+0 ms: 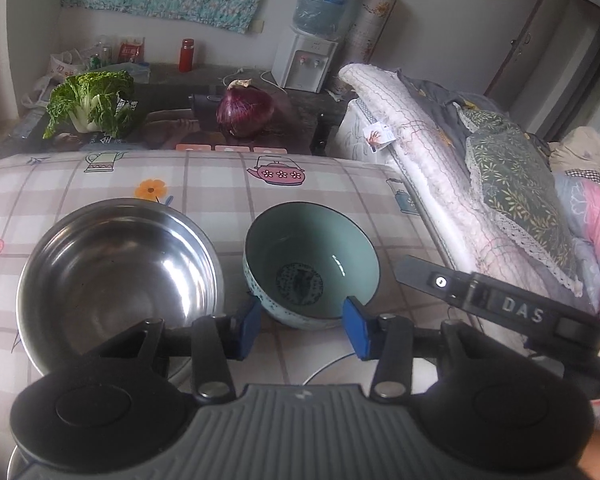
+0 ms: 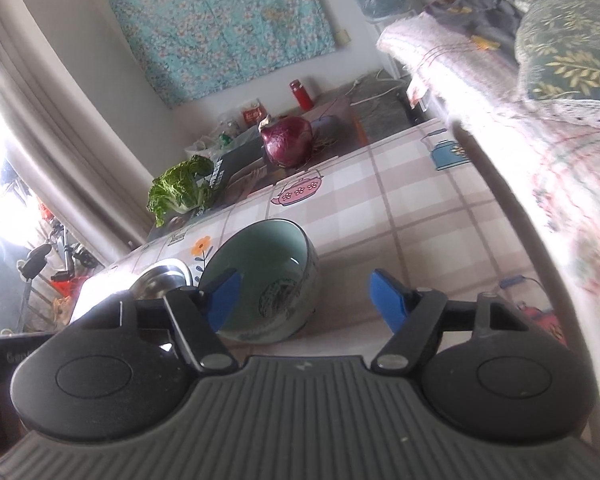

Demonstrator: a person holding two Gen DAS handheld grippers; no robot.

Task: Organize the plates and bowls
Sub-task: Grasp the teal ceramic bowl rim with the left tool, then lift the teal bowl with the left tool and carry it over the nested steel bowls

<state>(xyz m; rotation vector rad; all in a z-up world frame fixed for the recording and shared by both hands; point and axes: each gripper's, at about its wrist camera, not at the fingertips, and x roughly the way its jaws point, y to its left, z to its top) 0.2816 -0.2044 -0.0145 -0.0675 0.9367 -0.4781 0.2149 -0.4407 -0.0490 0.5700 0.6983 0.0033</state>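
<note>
both tongs (image 1: pixel 302 326) (image 2: pixel 304 300) released beside green bowl (image 1: pixel 312 260), steel bowl (image 1: pixel 120 276) just left.

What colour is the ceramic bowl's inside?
Pale green, with a dark round motif at the bottom of the ceramic bowl; clearest in the left wrist view.

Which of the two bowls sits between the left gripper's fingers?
The green ceramic bowl, patterned outside, sits between the left gripper fingers. The steel bowl sits to its left, outside them.

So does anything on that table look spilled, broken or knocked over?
Nothing stands out. The steel bowl and the green ceramic bowl both sit upright and empty on the checked tablecloth, side by side, with no spill or visible cracks.
</note>
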